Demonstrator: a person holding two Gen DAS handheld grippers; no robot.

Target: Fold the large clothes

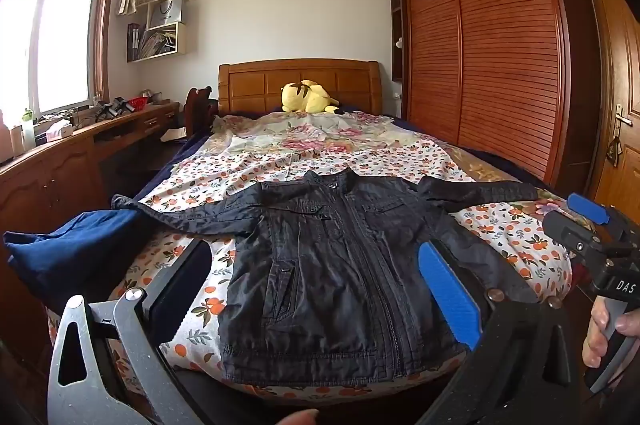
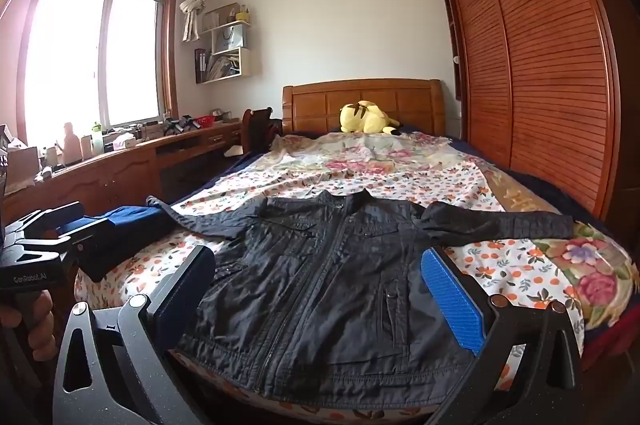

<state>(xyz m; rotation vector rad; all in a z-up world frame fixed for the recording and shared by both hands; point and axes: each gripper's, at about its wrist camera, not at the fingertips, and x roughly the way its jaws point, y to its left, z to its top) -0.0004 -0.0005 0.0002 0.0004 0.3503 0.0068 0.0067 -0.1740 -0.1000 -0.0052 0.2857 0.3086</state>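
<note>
Jaws on both grippers are seen spread as wide as they go, with nothing clamped between them. The left gripper is held above the near edge of the bed, its dark finger on one side and its blue pad on the other, and the lower half of the black jacket is framed in the gap without being touched. The right gripper is held the same way beside it, empty, with the jacket's hem and zip seen between its fingers. Each handle is gripped by a hand, and the neighbouring tool is caught at the edge of each view.

The jacket is laid flat, front up and zipped, on the flowered sheet near the foot of the bed, collar towards the headboard, both sleeves stretched out sideways. A folded blue garment is placed at the bed's left corner, under the end of one sleeve. A yellow plush toy is set against the headboard.
</note>
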